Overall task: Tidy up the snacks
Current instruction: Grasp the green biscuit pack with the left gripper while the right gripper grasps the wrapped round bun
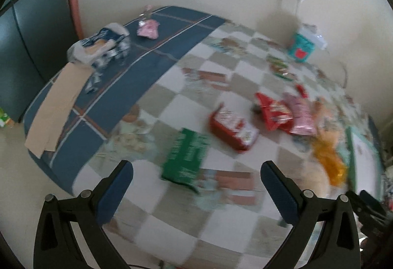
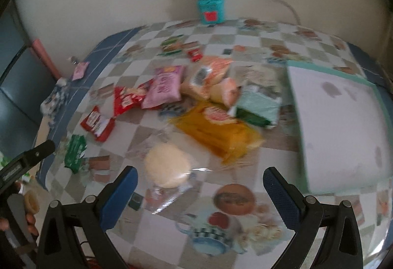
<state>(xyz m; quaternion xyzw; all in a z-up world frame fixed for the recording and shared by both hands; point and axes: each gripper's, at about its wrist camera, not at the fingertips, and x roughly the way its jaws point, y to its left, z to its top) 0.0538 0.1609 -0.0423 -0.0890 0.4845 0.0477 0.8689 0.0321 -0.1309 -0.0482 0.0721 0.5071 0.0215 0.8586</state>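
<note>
Several snack packets lie scattered on the checkered tabletop (image 2: 245,242), both views blurred. Green packet (image 1: 186,156): lies flat, long axis running away from the left gripper (image 1: 196,185) and leaning slightly right; it sits just ahead of the gap between the fingers, nearer the left one, not touching either. Red packet (image 1: 233,129) lies beyond it, long axis diagonal, with a second red packet (image 1: 275,111) and a pink packet (image 1: 302,116) farther right. Left gripper hovers over the near tabletop edge, tilted down, fingers (image 1: 115,192) spread wide with nothing between them. Right gripper (image 2: 200,189) likewise held above the tabletop, angled down, fingers (image 2: 282,197) wide apart and empty. Clear-wrapped round pale snack (image 2: 168,168) lies just ahead of its left finger, wrapper reaching into the gap; contact cannot be told. Yellow packet (image 2: 221,134) lies beyond, long axis diagonal toward upper left. White tray (image 2: 343,121) with teal rim sits to the right, well apart from the packets. Teal box (image 2: 211,8) stands at the far wall.
</note>
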